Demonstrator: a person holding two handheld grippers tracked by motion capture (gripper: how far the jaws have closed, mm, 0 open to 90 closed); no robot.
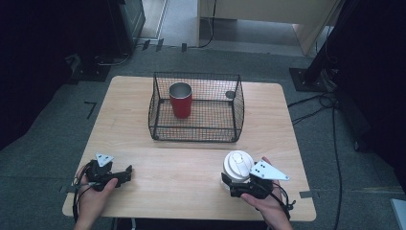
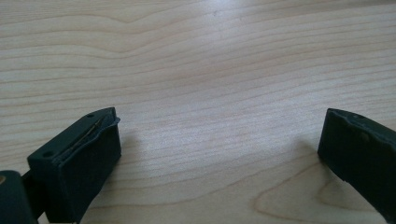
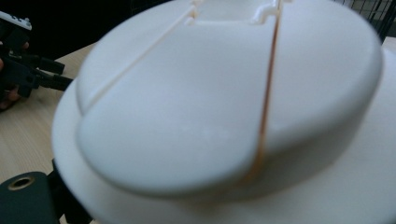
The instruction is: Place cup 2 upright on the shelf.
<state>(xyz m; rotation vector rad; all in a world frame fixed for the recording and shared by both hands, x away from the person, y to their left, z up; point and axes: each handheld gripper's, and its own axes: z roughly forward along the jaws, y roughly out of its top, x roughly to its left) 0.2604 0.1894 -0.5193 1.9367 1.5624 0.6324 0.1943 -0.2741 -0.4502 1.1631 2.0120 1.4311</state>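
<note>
White lidded cup (image 1: 238,166) near the table's (image 1: 191,158) front right corner, upright, seemingly clamped by the right gripper (image 1: 239,188) from the person's side. Wire basket (image 1: 196,108) lies straight beyond it. Left gripper (image 1: 125,173) jaws apart, empty, front left.

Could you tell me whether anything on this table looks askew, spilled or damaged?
Nothing stands out. The red cup stands upright inside the wire basket, the white lid at the right gripper looks intact, and the table shows no spill.
</note>
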